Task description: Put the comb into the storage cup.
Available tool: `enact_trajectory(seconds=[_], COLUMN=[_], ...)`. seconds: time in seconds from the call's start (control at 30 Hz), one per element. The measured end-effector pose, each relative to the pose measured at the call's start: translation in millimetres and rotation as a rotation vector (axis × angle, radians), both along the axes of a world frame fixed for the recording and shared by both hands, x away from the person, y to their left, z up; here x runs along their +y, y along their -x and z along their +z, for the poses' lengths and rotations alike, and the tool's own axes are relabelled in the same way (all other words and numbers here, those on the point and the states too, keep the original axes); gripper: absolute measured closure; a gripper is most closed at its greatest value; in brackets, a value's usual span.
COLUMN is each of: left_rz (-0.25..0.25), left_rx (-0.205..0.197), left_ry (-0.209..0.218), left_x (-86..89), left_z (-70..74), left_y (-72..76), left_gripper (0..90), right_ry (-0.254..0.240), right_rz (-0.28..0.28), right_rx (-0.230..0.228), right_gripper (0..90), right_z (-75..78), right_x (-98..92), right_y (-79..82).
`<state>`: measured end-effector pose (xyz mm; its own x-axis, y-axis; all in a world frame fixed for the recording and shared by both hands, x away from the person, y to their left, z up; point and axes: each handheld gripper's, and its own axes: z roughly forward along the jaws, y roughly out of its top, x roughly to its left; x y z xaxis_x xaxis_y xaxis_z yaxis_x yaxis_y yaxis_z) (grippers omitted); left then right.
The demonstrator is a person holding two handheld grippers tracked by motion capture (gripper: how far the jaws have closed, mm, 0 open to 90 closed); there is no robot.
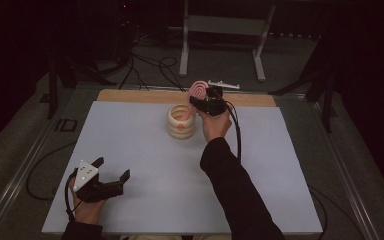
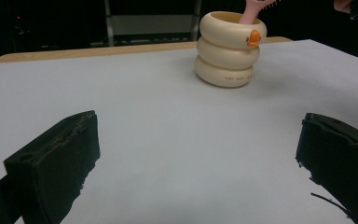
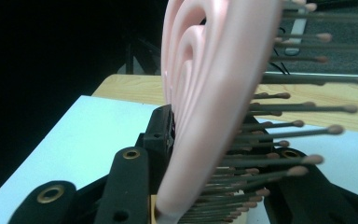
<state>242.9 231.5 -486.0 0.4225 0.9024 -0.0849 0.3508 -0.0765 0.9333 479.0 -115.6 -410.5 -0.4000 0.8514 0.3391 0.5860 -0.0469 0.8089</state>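
1. The pink hairbrush [image 3: 214, 93] looks like smooth, shiny plastic, with thin dark bristles [image 3: 279, 135].
2. The cream holder [image 2: 228, 49] looks smooth and a bit shiny.
3. The tabletop [image 1: 145, 150] has a flat, dull white sheet, with bare wood [image 1: 130, 95] at the back.
4. The left tool [image 2: 196, 163] has rough, dull black pads.

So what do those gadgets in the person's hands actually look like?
Both are black, two-jawed tools. The left gripper carries a grey three-cornered plate with white dots, and its jaws are blocky and black. The right gripper trails a black cable along a dark long sleeve.
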Motion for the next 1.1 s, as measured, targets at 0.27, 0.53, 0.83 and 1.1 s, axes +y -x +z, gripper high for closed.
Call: enact_trajectory(seconds=[0.27, 0.53, 0.83, 1.1], left_rz=[-0.001, -0.002, -0.002, -0.002], left_rx=[0.001, 0.000, 0.002, 0.002], left_ry=[0.000, -0.001, -0.001, 0.001], left_x=[-0.2, -0.6, -0.3, -0.5], left_z=[-0.2, -0.4, -0.4, -0.6], left_y=[-0.2, -0.3, -0.3, -0.4], left_gripper=[0.5, 0.5, 0.6, 0.5], right_ry=[0.000, 0.002, 0.006, 0.018], right_rz=[0.004, 0.006, 0.012, 0.019], right_rx=[0.005, 0.009, 0.013, 0.008], right_gripper=[63.8, 63.8, 63.8, 63.7], right_z=[-2.9, -4.5, -6.2, -7.2], right_x=[1.7, 4.3, 8.0, 12.3], right_y=[-0.3, -0.7, -1.0, -0.1])
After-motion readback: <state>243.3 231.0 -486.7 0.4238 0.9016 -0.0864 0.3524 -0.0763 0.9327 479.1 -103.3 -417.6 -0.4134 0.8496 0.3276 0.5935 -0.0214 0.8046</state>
